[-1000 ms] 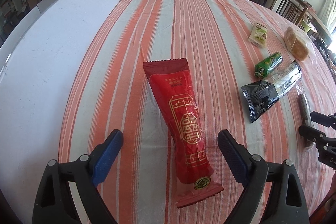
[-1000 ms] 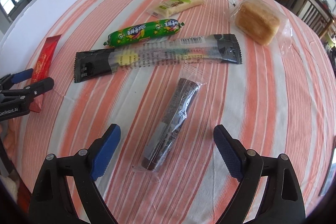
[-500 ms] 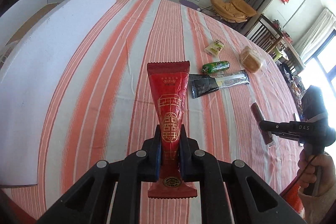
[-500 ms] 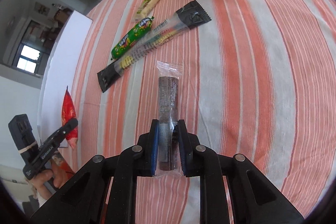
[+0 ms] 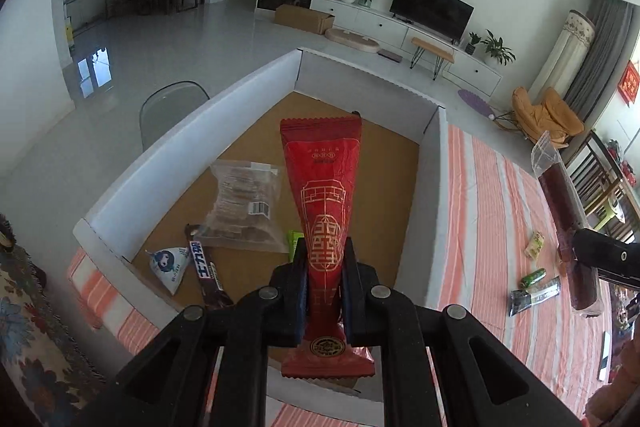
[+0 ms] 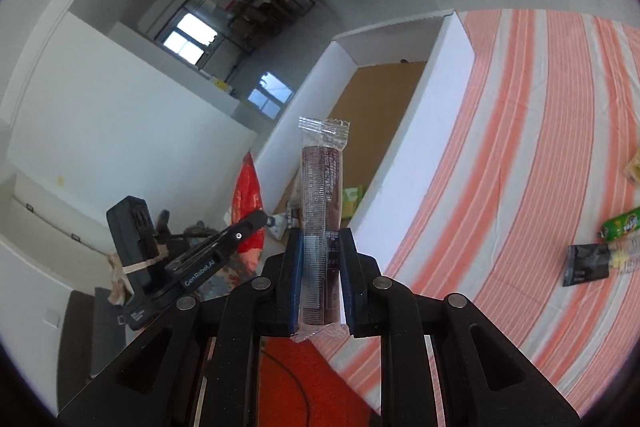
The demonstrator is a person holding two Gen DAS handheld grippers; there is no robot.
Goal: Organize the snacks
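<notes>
1. Now the left gripper [image 5: 324, 291] is clenched on the red packet [image 5: 322, 203] near its lower end, and the packet stands up out of the jaws, held in the air above the white box [image 5: 430, 195]

2. Likewise the right gripper [image 6: 320, 283] is clamped on the dark bar in clear wrap [image 6: 322, 211], which hangs above the edge of the striped tablecloth [image 6: 520, 131], just beside the box's near wall and not yet over the brown floor

3. Already in the box lie a clear bag of biscuits [image 5: 244, 211], a triangular white pouch [image 5: 168, 265], a dark bar with white lettering [image 5: 206, 277] and a green pack [image 5: 294, 239], all crowded toward the near end

4. To do the drop well, I would carry the red packet on toward the bare far half of the box, lower it close to the floor, tilt it flat and only then let the jaws go, so it does not land across the biscuits

5. For the right hand, cross the wall fully before lowering, and keep the two grippers apart, since they work close together

6. Left on the cloth are a green sausage [image 6: 622, 223] and a black packet [image 6: 588, 263]
</notes>
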